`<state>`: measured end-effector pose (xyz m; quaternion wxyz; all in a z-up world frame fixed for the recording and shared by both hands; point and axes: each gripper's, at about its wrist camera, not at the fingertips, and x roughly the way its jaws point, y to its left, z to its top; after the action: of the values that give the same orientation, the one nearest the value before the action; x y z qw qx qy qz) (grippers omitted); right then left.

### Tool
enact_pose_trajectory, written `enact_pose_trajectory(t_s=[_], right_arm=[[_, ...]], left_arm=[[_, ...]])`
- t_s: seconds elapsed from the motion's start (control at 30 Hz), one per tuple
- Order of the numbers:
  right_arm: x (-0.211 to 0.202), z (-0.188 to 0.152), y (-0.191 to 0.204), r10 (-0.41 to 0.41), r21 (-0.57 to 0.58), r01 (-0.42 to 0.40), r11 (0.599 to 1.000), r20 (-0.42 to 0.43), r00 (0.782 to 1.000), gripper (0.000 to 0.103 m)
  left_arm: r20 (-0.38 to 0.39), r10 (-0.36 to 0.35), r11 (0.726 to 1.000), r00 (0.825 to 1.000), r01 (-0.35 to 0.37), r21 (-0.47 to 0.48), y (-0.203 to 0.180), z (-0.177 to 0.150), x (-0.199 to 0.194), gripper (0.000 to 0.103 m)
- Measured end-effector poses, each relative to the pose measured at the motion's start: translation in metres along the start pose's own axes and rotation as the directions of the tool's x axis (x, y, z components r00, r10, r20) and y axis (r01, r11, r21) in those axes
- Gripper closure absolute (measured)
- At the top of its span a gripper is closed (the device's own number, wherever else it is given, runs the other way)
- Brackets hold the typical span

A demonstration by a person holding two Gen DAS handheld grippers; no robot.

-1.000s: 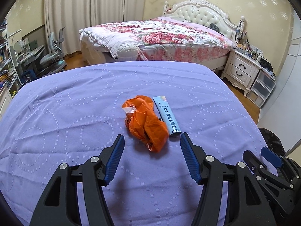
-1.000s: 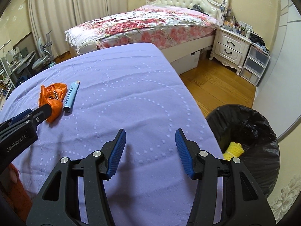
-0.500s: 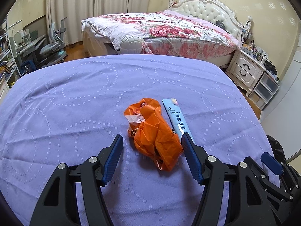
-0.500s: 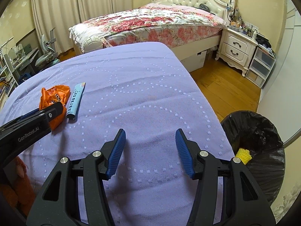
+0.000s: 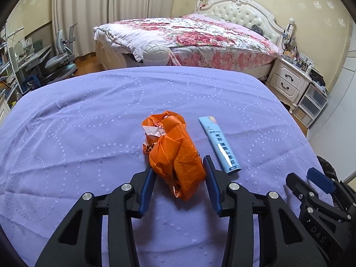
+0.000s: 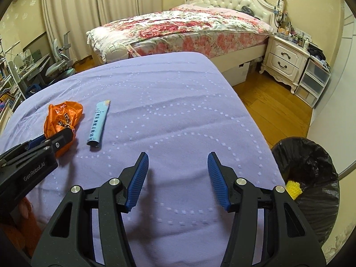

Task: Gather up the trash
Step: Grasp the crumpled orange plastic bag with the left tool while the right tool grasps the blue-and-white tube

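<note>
Left hand-held gripper (image 5: pixel 180 175) closing, orange wrapper (image 5: pixel 174 153) between its pads; squeeze the bulk firmly. Right hand-held gripper (image 6: pixel 178 178) open, empty. Blue tube (image 5: pixel 219 144) beside wrapper.

Purple bedspread (image 6: pixel 178 115) lies bare right of the blue tube (image 6: pixel 98 123); open passage to the bin (image 6: pixel 311 178).

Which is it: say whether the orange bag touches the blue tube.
Apart. The left wrist view shows purple bedspread between the orange bag and blue tube.
</note>
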<state>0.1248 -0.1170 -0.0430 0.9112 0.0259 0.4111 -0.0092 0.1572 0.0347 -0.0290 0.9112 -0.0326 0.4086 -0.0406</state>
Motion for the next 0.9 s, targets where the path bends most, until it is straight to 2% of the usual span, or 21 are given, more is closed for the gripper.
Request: enact_pose_trajectory(t_s=[0.43, 0.67, 0.87, 0.9], right_arm=[[0.009, 0.023, 0.063, 0.077, -0.112, -0.076, 0.991, 0.006, 0.997, 0.049], [0.03, 0.032, 0.09, 0.075, -0.158, -0.08, 0.984, -0.033, 0.997, 0.049], [0.039, 0.029, 0.096, 0.07, -0.177, -0.08, 0.981, -0.06, 0.996, 0.07], [0.039, 0.029, 0.096, 0.074, -0.178, -0.084, 0.98, -0.062, 0.995, 0.079]], left_arm=[[0.002, 0.083, 0.995, 0.997, -0.082, -0.053, 0.052, -0.006, -0.014, 0.06], [-0.004, 0.098, 0.991, 0.995, -0.098, -0.086, 0.072, -0.011, -0.017, 0.06], [-0.006, 0.089, 0.991, 0.996, -0.089, -0.098, 0.077, -0.014, -0.017, 0.06], [-0.006, 0.088, 0.991, 0.996, -0.088, -0.099, 0.077, -0.014, -0.017, 0.06]])
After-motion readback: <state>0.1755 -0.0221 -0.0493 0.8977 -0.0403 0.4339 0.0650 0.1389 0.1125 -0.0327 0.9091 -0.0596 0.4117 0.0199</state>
